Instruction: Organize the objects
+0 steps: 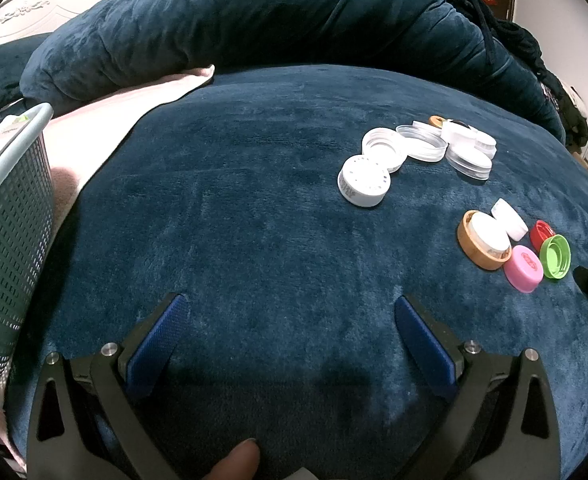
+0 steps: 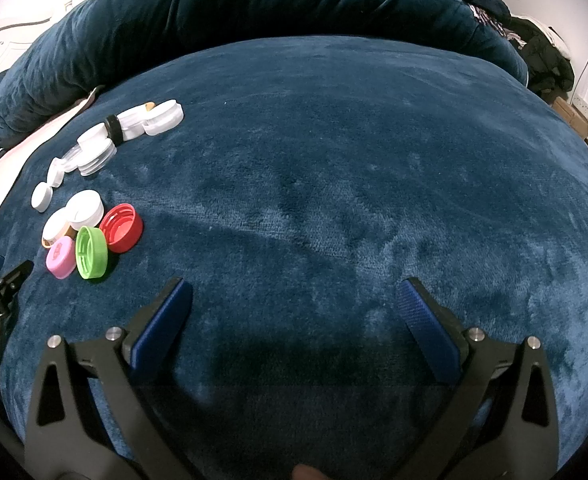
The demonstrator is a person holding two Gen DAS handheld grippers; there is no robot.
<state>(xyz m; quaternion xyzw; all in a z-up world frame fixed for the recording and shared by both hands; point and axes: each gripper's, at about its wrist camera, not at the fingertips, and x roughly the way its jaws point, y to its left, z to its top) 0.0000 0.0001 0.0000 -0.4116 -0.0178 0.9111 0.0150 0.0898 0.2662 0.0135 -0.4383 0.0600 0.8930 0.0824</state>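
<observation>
Bottle caps and jar lids lie on a dark blue plush blanket (image 1: 254, 208). A near cluster holds a wooden-rimmed lid (image 1: 482, 244), a pink cap (image 1: 523, 269), a green cap (image 1: 555, 257), a red cap (image 1: 541, 233) and a white cap (image 1: 509, 219). A far cluster has a white perforated lid (image 1: 363, 180) and clear and white lids (image 1: 421, 142). In the right wrist view the green cap (image 2: 91, 253), red cap (image 2: 121, 227) and pink cap (image 2: 60, 258) lie at left. My left gripper (image 1: 292, 312) is open and empty. My right gripper (image 2: 295, 300) is open and empty, right of the caps.
A grey mesh basket (image 1: 10, 216) stands at the left edge on a pink sheet (image 1: 106, 120). A rolled dark blue duvet (image 1: 254, 20) lies along the back. Dark clothes (image 1: 533, 56) pile at the far right.
</observation>
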